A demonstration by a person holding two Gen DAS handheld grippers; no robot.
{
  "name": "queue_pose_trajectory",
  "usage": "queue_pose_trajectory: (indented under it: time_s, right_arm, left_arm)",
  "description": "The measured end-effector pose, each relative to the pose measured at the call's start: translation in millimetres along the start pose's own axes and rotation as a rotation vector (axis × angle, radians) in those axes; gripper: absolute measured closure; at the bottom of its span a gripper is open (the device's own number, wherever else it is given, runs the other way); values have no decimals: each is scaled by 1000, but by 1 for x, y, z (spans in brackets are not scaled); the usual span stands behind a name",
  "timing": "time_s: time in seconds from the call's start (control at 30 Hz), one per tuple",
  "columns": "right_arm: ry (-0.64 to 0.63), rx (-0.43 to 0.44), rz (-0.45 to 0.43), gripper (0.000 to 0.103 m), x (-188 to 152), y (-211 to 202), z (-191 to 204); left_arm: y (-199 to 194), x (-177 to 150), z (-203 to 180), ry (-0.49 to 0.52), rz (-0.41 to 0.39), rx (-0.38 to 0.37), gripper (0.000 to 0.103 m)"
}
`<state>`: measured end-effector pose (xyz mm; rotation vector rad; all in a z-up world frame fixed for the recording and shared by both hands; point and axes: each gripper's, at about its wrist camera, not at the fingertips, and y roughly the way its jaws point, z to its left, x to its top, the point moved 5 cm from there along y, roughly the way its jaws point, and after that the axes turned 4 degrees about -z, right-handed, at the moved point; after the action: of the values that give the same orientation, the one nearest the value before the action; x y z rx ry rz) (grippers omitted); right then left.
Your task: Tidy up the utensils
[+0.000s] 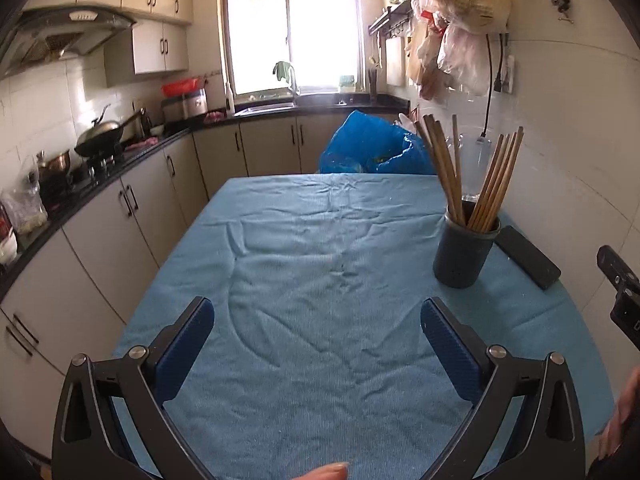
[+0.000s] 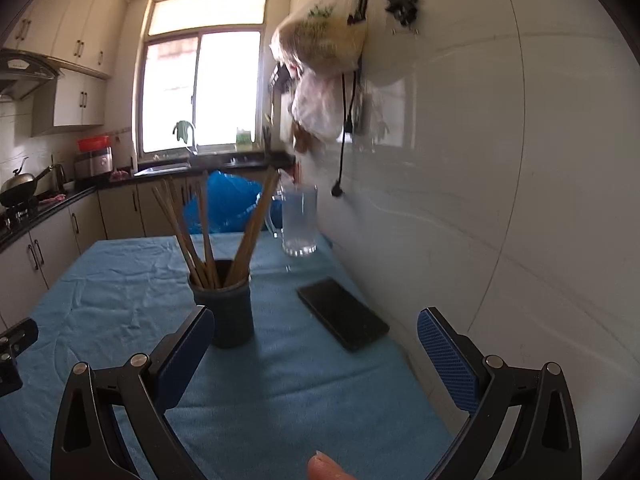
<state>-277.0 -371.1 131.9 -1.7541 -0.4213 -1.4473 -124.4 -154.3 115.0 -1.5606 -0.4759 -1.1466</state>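
A dark round holder stands on the blue tablecloth at the right, with several wooden chopsticks upright in it. In the right wrist view the holder with its chopsticks stands just beyond the left finger. My left gripper is open and empty, low over the middle of the cloth, left of the holder. My right gripper is open and empty, near the table's right side by the wall.
A black phone lies flat right of the holder, by the white wall. A clear glass mug stands behind it. A blue plastic bag sits past the table's far edge. Kitchen counters run along the left.
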Motion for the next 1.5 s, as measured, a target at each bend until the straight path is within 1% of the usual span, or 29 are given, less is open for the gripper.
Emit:
queue_pose_trajectory:
  time_s: [0.1, 0.2, 0.23, 0.33, 0.57, 0.87, 1.23, 1.5]
  right_arm:
    - [14, -1, 28, 0, -5, 5, -3]
    - [7, -12, 32, 0, -2, 7, -5]
    - [8, -14, 33, 0, -1, 8, -4]
    - [9, -15, 34, 0, -2, 7, -5]
    - [6, -22, 55, 0, -5, 11, -2]
    - [-15, -18, 74, 0, -9, 13, 6]
    - [-58, -7, 94, 0, -14, 16, 24]
    - [-72, -1, 100, 0, -16, 15, 30]
  left_arm:
    - [0, -1, 2, -4, -3, 38, 0]
    - [-1, -5, 1, 5, -11, 100, 0]
    - [-1, -5, -1, 10, -11, 104, 0]
    - [2, -6, -8, 43, 5, 83, 0]
    - [5, -12, -18, 93, 11, 77, 0]
    - [9, -16, -18, 88, 24, 61, 0]
    - [8, -18, -7, 59, 23, 63, 0]
    - [8, -18, -4, 55, 25, 63, 0]
